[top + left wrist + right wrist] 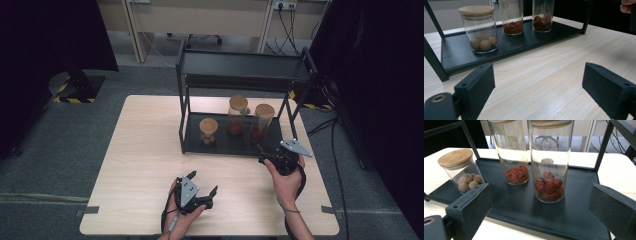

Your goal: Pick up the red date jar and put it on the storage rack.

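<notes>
right tool (267, 155) nearing the tall jar of red fruit (262, 123), nothing gripped yet.
high view: jar standing on the rack's lower shelf (192, 145), grab and lift probably all remaining; left tool (205, 189) resting wide and empty on the bench (145, 150). left gripper view: short jar (479, 28) standing leftmost. right gripper view: jaws gaping wide, middle jar (512, 150) crowding close beside.

A: Which jar is nearest the right gripper (272, 159)?
B: The tall glass jar (550, 162) with a bamboo lid, upright, dark red fruits at its bottom, rightmost on the rack's lower shelf (511, 202).
</notes>
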{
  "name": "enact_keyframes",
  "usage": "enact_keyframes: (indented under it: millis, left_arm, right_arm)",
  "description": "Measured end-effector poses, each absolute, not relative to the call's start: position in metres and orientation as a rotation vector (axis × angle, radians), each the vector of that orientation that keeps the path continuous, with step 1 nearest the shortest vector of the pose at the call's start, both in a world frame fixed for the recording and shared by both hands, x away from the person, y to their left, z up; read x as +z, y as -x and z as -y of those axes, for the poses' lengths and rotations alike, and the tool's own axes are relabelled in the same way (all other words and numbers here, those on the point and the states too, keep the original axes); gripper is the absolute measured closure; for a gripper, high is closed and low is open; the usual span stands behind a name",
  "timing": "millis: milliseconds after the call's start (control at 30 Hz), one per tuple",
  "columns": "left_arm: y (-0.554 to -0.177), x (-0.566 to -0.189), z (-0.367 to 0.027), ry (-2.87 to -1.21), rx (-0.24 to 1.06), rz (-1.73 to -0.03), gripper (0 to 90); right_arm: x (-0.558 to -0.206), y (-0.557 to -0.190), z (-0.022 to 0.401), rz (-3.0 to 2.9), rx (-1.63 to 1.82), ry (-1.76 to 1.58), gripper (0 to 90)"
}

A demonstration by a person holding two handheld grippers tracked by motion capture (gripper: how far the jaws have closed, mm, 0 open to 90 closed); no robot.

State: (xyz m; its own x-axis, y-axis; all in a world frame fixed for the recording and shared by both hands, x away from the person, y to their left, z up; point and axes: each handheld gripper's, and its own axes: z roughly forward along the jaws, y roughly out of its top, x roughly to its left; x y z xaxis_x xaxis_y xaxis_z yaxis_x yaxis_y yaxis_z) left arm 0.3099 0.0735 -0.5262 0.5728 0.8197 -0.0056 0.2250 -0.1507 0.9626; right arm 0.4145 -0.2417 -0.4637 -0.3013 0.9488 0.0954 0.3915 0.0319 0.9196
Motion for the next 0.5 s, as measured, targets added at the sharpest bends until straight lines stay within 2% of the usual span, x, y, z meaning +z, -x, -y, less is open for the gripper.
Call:
enact_keyframes:
  millis: [500]
  left_arm:
    - [-0.31, -0.526, -0.073, -1.681, 0.661, -0.881, 10.7]
  right_arm:
    - [-0.468, -0.403, 0.246, -1.752, 1.253, -1.36, 5.0]
